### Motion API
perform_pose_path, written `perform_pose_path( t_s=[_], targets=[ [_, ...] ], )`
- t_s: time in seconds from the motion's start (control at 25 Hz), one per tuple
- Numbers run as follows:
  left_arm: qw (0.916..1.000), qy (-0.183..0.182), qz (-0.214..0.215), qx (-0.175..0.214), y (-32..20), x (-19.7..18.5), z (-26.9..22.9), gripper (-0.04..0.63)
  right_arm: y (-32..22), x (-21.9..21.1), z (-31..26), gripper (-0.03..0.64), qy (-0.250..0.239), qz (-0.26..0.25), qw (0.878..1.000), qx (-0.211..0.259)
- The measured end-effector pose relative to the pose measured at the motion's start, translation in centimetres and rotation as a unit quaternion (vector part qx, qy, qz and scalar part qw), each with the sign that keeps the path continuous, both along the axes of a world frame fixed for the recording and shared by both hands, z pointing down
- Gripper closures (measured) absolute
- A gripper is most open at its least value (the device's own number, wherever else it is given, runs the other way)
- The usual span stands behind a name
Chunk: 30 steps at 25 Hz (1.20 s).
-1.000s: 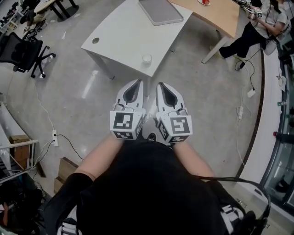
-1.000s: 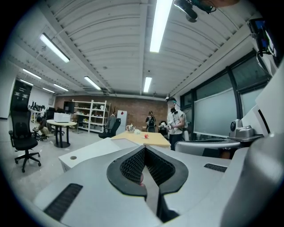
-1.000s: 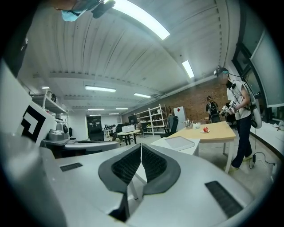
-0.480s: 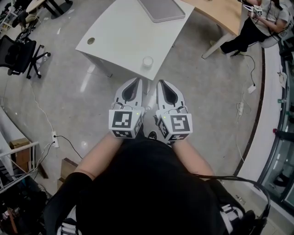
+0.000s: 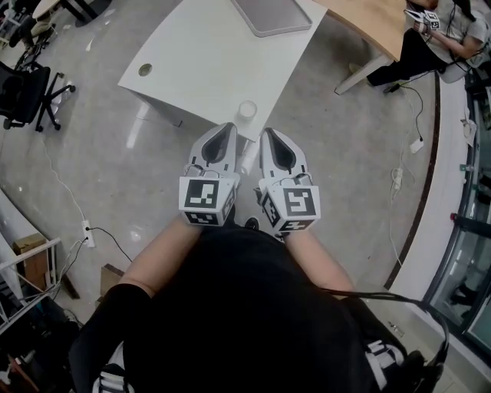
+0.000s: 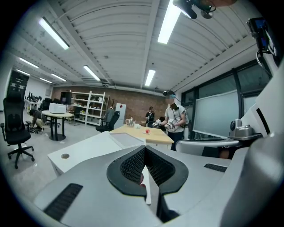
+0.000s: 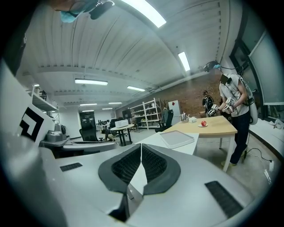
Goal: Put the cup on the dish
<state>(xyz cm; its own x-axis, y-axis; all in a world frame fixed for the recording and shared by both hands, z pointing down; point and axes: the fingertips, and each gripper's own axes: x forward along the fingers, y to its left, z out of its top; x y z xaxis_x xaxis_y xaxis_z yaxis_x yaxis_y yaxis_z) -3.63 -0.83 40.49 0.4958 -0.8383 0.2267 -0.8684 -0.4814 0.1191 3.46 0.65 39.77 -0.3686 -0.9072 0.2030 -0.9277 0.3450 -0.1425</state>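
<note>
So far nothing of the task itself is done. Nearest the person, the left gripper (image 5: 224,132) and the right gripper (image 5: 270,135) are held side by side in front of the body, over the floor and just short of the tabletop's corner. Each gripper's own view shows its ribbed pads meeting at the tips, so both are clenched on nothing.

Just beyond their tips, the small pale cup (image 5: 247,111) stands upright on the white tabletop (image 5: 199,61), close to the near corner and untouched. Neither gripper view shows it; the jaws seem to block it.

At the far end of the same tabletop, well apart from the cup, lies a flat grey tray (image 5: 272,14). I take it for the dish, though that is a judgement. Past it a wooden table (image 5: 368,19) carries a red apple (image 7: 203,123) on a small plate, and another person (image 5: 430,31) stands beside it.

What is left, then, is everything: one gripper has to open, close round the cup, carry it across to the tray and set it down upright.
</note>
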Motion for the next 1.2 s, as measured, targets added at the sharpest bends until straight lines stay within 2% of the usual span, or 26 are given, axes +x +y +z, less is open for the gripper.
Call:
perform_pose_path(
  t_s=[0.24,0.56,0.92,1.2],
  targets=[
    [0.9999,0.008,0.011,0.0,-2.5,-0.4,-0.4,0.595,-2.4,-0.8,-0.4,0.603,0.008,0.004,1.0,-0.001],
    [0.999,0.018,0.035,0.02,-4.5,-0.4,-2.2,0.597,-4.3,-1.1,-2.5,0.603,0.022,0.021,0.999,0.018],
    [0.9967,0.025,0.065,0.04,-6.0,-2.9,-3.5,0.597,-5.6,-3.7,-3.9,0.603,0.034,0.043,0.998,0.035],
    [0.996,0.041,0.066,0.044,-6.6,-3.8,-4.3,0.597,-6.5,-4.7,-5.0,0.603,0.043,0.045,0.997,0.046]
  ],
)
